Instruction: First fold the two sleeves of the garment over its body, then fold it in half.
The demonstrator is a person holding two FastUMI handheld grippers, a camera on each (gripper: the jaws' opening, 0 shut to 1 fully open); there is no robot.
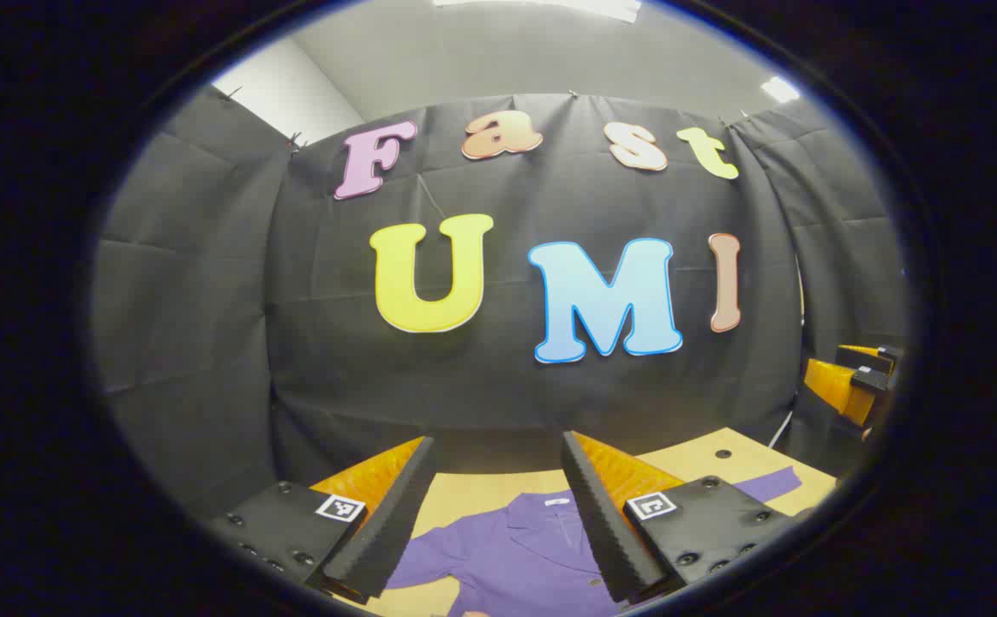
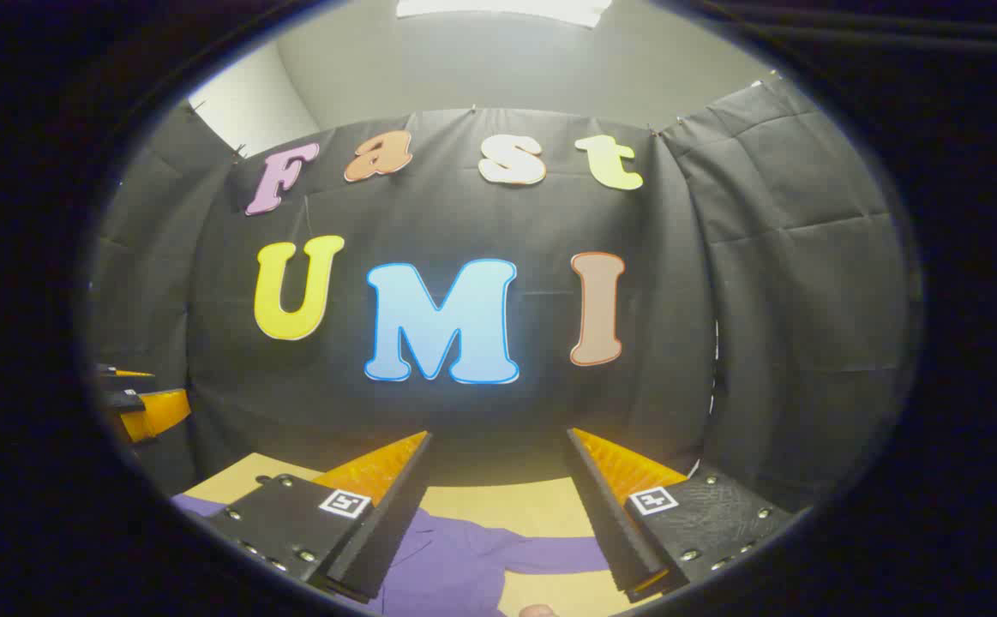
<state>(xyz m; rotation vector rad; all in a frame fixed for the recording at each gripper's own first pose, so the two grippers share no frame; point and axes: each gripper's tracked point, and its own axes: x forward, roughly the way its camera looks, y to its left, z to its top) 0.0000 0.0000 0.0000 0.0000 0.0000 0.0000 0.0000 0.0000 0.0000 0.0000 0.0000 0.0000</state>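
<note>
A purple shirt [image 1: 507, 548] lies flat on the wooden table [image 1: 472, 490], collar [image 1: 541, 507] toward the back wall. In the left gripper view one sleeve [image 1: 768, 484] stretches out to the right. My left gripper [image 1: 498, 446] hovers above the collar, open, with nothing between its fingers. In the right gripper view the shirt [image 2: 455, 561] lies below my right gripper [image 2: 498, 439], which is also open and holds nothing. A sleeve [image 2: 554, 553] runs right under that gripper's right finger. Each gripper is seen at the edge of the other's view: the right gripper [image 1: 849, 377], the left gripper [image 2: 142, 407].
The black cloth wall [image 1: 498, 377] stands close behind the table's far edge and wraps around both sides. A bare strip of table [image 2: 507, 507] lies between the shirt and the wall. A small dark hole [image 1: 723, 453] marks the tabletop at the far right.
</note>
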